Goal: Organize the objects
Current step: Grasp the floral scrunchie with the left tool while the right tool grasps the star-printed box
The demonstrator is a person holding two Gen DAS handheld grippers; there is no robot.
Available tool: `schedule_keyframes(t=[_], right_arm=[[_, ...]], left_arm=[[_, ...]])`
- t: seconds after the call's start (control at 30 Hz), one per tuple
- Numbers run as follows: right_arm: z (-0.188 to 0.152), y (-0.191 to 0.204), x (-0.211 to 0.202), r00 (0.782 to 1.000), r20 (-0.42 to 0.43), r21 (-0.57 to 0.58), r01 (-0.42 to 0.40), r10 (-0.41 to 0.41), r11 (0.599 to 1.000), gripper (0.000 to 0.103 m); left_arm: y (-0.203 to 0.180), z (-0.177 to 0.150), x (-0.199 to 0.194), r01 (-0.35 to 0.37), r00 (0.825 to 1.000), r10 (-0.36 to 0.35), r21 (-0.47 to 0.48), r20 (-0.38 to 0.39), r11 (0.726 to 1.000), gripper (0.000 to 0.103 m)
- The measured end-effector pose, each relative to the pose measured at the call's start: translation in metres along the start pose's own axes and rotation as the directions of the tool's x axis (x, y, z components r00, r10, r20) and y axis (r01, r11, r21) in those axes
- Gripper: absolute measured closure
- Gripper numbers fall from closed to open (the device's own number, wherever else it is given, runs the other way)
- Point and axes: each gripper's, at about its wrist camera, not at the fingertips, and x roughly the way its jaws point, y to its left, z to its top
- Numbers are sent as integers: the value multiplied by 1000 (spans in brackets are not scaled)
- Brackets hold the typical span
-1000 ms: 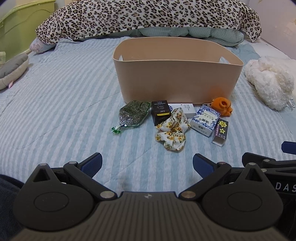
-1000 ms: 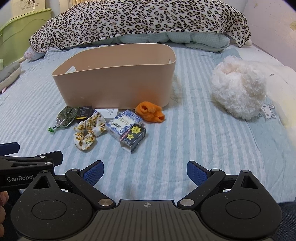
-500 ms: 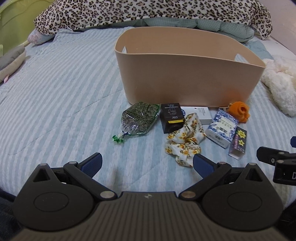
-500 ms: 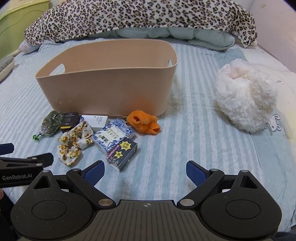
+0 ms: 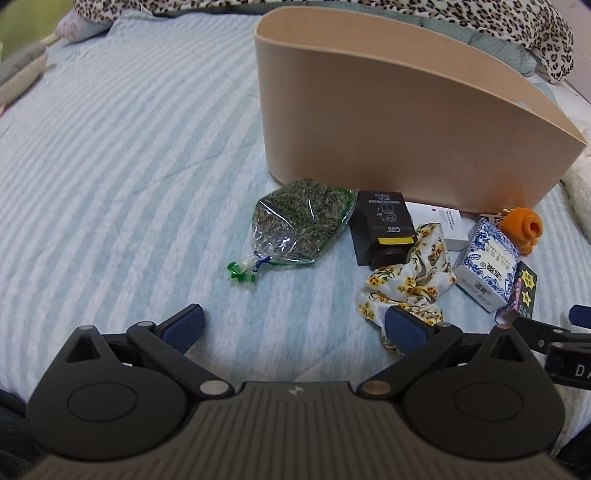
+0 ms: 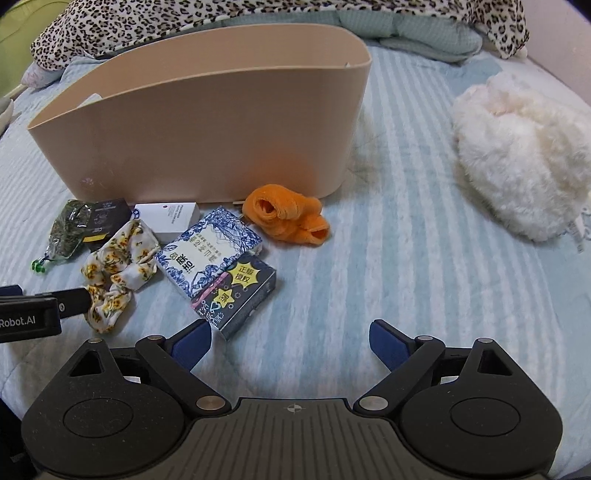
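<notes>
A beige bin (image 5: 388, 122) (image 6: 207, 125) stands on the striped bed. In front of it lie a bag of dried herbs (image 5: 299, 225) (image 6: 68, 229), a black box (image 5: 384, 225) (image 6: 107, 218), a white box (image 5: 439, 218) (image 6: 168, 218), a floral scrunchie (image 5: 410, 280) (image 6: 118, 266), a blue-and-white box (image 5: 485, 269) (image 6: 207, 251), a dark starred box (image 5: 521, 291) (image 6: 236, 295) and orange cloth (image 5: 521, 229) (image 6: 288, 218). My left gripper (image 5: 295, 328) is open and empty, near the scrunchie. My right gripper (image 6: 291, 343) is open and empty, its left fingertip by the starred box.
A white fluffy item (image 6: 524, 155) lies right of the bin. A leopard-print blanket (image 6: 240, 14) and pillows line the back of the bed. The left gripper's side shows at the right wrist view's left edge (image 6: 40, 314).
Both grippers have moved forward and down toward the row of objects, which now look larger and nearer. Both stay open. Nothing on the bed has moved.
</notes>
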Motion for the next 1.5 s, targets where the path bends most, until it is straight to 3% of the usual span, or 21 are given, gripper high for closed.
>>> schedule_keyframes(t=[0.27, 0.37, 0.6, 0.73, 0.9, 0.93, 1.0, 1.1, 1.33, 1.5], right_arm=[[5, -2, 4, 998, 1, -3, -58, 58, 998, 11], [6, -2, 0, 997, 14, -2, -80, 80, 997, 10], [11, 4, 16, 994, -3, 11, -111, 111, 994, 13], [11, 10, 17, 994, 22, -7, -110, 110, 994, 23], [10, 15, 14, 991, 42, -39, -124, 126, 992, 45], [9, 17, 13, 990, 46, -49, -129, 132, 990, 51], [8, 20, 12, 989, 56, -65, -133, 137, 989, 53], [4, 22, 8, 990, 73, -88, -116, 123, 989, 53], [-1, 14, -2, 992, 78, -62, -97, 102, 993, 53], [-1, 3, -16, 987, 118, -59, -100, 107, 993, 53]], left_arm=[[-8, 4, -9, 68, 998, -68, 38, 7, 997, 0], [-10, 9, -10, 67, 997, -69, 43, 28, 997, 0], [-17, 12, 15, 64, 998, -64, 89, -2, 994, 0], [-15, 11, 16, 75, 997, -74, 83, -16, 994, 2], [-19, 7, 9, 58, 998, -62, 114, 33, 992, 47], [-20, 6, 8, 63, 997, -68, 119, 40, 991, 52], [-22, 4, 4, 75, 995, -84, 137, 56, 988, 73], [-24, 0, -2, 82, 993, -95, 167, 67, 982, 93], [-14, -6, -9, 140, 989, -145, 128, 34, 982, 98], [-16, -2, -38, 144, 983, -158, 137, 93, 980, 99]])
